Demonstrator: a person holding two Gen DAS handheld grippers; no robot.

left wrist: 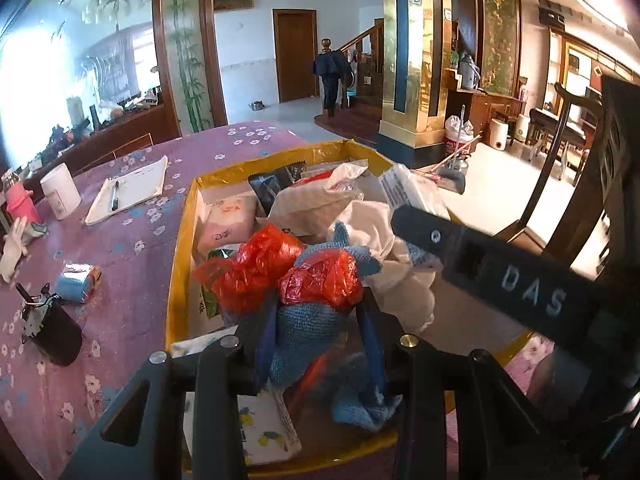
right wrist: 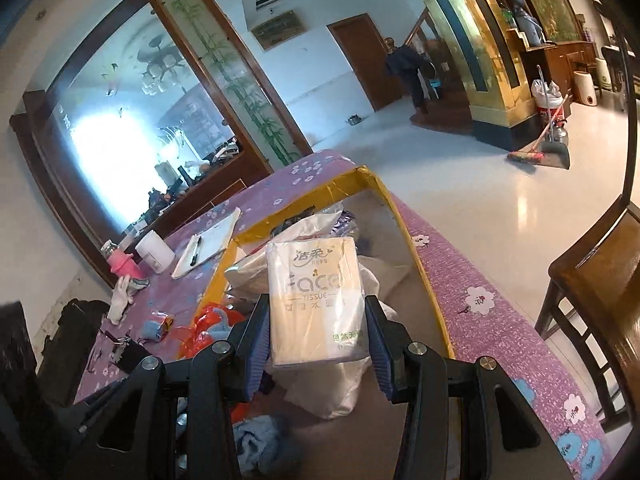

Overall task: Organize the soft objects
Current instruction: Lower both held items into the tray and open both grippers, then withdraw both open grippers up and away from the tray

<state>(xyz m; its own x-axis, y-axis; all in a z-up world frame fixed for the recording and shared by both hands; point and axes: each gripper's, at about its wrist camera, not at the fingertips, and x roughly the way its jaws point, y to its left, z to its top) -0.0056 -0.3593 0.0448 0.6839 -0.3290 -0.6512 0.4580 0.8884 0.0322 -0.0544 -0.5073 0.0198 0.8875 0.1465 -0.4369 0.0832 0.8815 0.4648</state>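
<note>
Over the yellow-edged cardboard box (left wrist: 178, 264) on the purple flowered tabletop (left wrist: 132, 248), the left gripper (left wrist: 316, 320) is clamped on a blue knitted cloth (left wrist: 312, 324) with a crumpled red plastic bag (left wrist: 320, 280). The right gripper (right wrist: 318, 332) squeezes a pale plastic-wrapped tissue pack (right wrist: 314, 300) above the box.

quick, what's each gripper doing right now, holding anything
left gripper: shut on the blue cloth and red plastic bag
right gripper: shut on the tissue pack
</note>
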